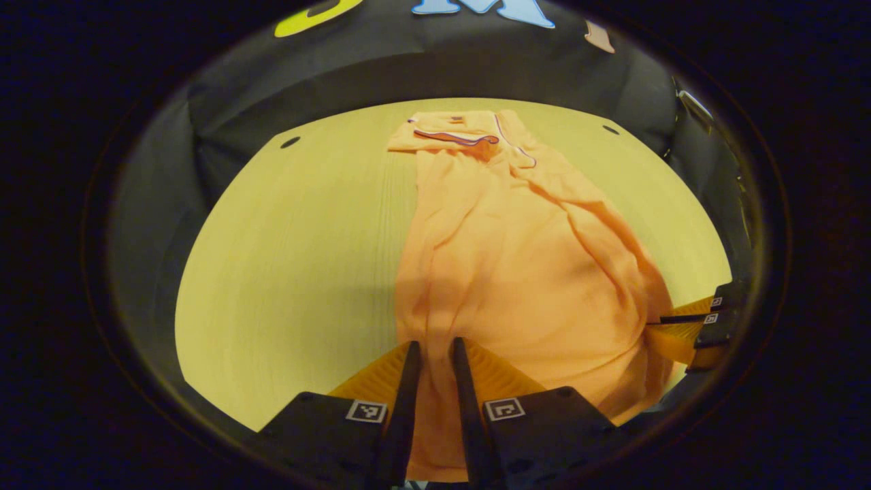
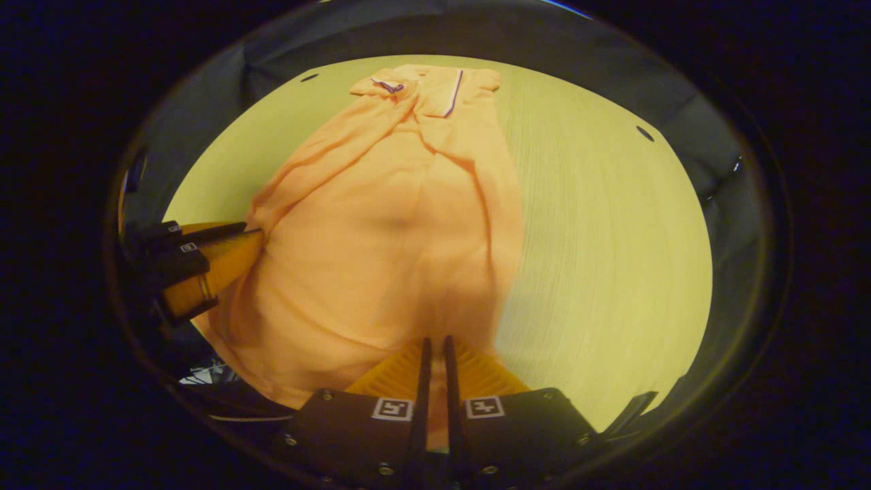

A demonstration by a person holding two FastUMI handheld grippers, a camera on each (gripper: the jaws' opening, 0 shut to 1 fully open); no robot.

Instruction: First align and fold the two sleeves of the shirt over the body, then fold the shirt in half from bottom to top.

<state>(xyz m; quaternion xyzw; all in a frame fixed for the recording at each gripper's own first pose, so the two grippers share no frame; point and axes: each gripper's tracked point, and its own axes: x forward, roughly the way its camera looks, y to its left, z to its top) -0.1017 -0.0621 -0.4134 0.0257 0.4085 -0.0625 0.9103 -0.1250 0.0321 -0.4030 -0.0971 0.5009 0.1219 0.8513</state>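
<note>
Here's the orange shirt [image 1: 517, 265] laid out lengthwise on the pale wooden worktop [image 1: 292, 272], collar end far away near the booth's dark wall, hem end close to both cameras. Both sleeves are already folded in over the body, so the shirt reads as a long, narrow strip with creases running along it.

In the left gripper view, the left gripper [image 1: 435, 354] sits right at the hem's left corner. Its fingers [image 1: 408, 388] are drawn close, a narrow gap between them, and that gap is packed with orange cloth running down between the two blades; they're pinching the hem. Over at the right edge of the same view, the right gripper [image 1: 680, 320] is at the hem's other corner, fingers nearly together with cloth at their tips.

Switch to the right gripper view: the right gripper [image 2: 435, 357] has its fingers [image 2: 425, 381] pressed even tighter, just a sliver between them, and fabric shows in that sliver. It's nipping the hem's right corner. The cloth bulges up just ahead of the fingers, lifted off the worktop [image 2: 612, 258] at this near end. At the left edge, the left gripper [image 2: 235, 245] meets the shirt [image 2: 381, 238] along its side, tips buried against the fabric.

Far end of the shirt lies flat, collar trim showing a dark line.
</note>
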